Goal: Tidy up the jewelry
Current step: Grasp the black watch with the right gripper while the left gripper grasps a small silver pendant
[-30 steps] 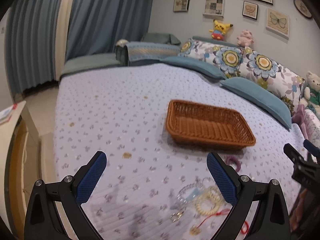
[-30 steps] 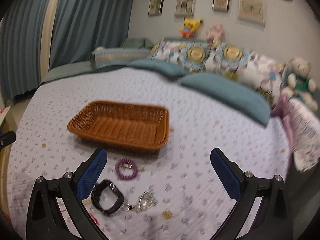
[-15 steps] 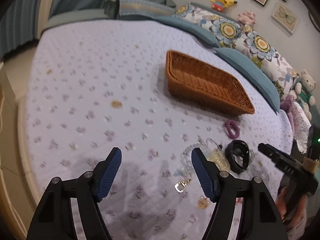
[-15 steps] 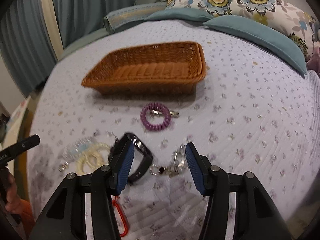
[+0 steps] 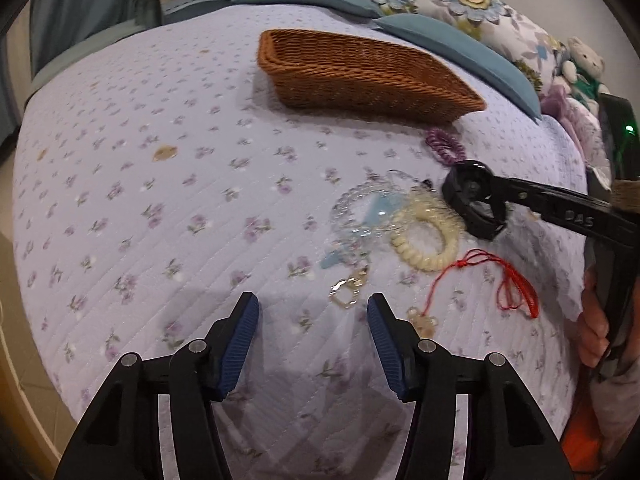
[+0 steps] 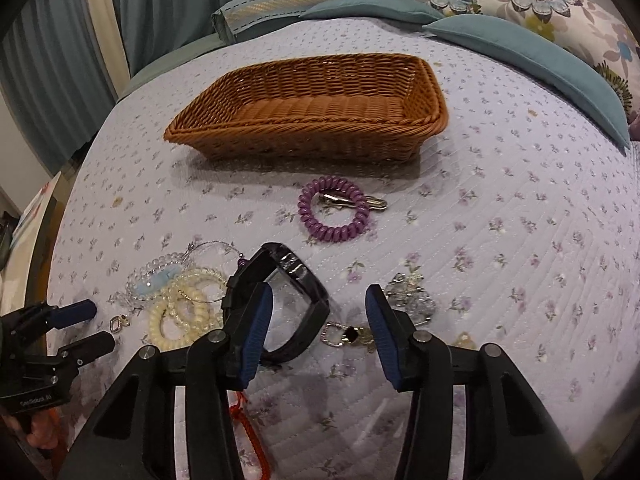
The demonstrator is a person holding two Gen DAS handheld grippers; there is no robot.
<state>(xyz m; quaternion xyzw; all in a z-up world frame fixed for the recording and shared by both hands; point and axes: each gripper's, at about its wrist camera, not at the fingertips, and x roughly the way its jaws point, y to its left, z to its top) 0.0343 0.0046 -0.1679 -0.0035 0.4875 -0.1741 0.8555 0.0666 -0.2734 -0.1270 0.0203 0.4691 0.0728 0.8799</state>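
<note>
Jewelry lies scattered on the lilac quilt in front of an empty brown wicker basket (image 6: 312, 104), which also shows in the left wrist view (image 5: 360, 76). My right gripper (image 6: 318, 320) is open, low over a black wristband (image 6: 288, 300), its left finger beside the band. My left gripper (image 5: 313, 320) is open, just short of a small gold clasp (image 5: 348, 290). Near it lie a cream coil bracelet (image 5: 424, 236), a clear bead bracelet (image 5: 360, 212) and a red cord (image 5: 508, 284). A purple coil bracelet (image 6: 334, 214) lies near the basket.
Silver trinkets (image 6: 408, 300) and a dark-stone charm (image 6: 348, 334) lie by my right gripper's right finger. Blue and floral pillows (image 6: 532, 40) line the far side. The bed edge drops off at the left (image 5: 24, 280). Curtains (image 6: 60, 60) hang beyond.
Both grippers have dropped and tilted down toward the jewelry pile. Both jaws have narrowed. The right gripper has closed in on the black wristband.
</note>
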